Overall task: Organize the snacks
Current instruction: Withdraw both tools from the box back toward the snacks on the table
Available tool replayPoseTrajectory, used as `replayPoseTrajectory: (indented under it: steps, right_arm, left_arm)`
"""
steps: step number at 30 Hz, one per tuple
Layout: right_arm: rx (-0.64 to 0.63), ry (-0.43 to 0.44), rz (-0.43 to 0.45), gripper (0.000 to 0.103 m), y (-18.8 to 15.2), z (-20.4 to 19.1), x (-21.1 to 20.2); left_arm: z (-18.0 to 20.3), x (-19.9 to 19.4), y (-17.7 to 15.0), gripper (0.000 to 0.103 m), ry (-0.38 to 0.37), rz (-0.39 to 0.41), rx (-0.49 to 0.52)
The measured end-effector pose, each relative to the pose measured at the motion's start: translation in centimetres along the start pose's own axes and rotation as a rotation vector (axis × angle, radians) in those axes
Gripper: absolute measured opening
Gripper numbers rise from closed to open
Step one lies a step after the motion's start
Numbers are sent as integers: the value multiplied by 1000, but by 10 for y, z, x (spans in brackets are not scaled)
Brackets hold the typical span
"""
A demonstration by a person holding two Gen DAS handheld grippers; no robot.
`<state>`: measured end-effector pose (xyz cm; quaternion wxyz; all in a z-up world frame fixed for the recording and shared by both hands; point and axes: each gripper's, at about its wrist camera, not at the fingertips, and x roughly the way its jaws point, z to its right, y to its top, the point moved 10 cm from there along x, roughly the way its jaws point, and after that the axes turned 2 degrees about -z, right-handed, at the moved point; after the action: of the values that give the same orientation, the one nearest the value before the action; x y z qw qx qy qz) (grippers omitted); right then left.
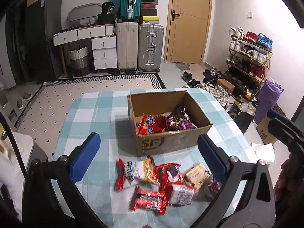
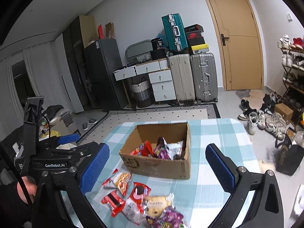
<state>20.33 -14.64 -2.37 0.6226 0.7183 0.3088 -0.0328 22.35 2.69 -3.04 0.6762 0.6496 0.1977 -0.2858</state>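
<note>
An open cardboard box (image 1: 171,142) (image 2: 157,167) stands on the table with its blue-checked cloth (image 1: 91,117) (image 2: 214,133). Inside it lie a red packet (image 1: 151,126) (image 2: 142,149) and a purple packet (image 1: 178,121) (image 2: 161,148). In front of the box, on the near side, lies a loose pile of snack packets (image 1: 161,178) (image 2: 140,199): red, white, beige and purple ones. My left gripper (image 1: 148,136) is open above the pile, nothing between its blue pads. My right gripper (image 2: 157,146) is open too, just right of the left one, and empty.
Behind the table lie a dotted rug (image 1: 76,95), white drawers (image 1: 104,53), stacked suitcases (image 1: 140,45) and a wooden door (image 1: 190,22). A shoe rack (image 1: 250,57) and several loose shoes (image 2: 266,117) fill the floor on the right. Bags (image 2: 288,157) stand near the table's right edge.
</note>
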Motion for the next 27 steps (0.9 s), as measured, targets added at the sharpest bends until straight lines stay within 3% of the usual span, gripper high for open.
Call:
replayPoseTrajectory:
  steps: [14,27]
  right_arm:
    - [63,-1,-53,103,-58,8,-6]
    - [125,-8,-139,103,-116,20,18]
  left_arm:
    - [-10,6,-53,102,51,-39,-27]
    - [-16,21,-92,102,43,-74,-95]
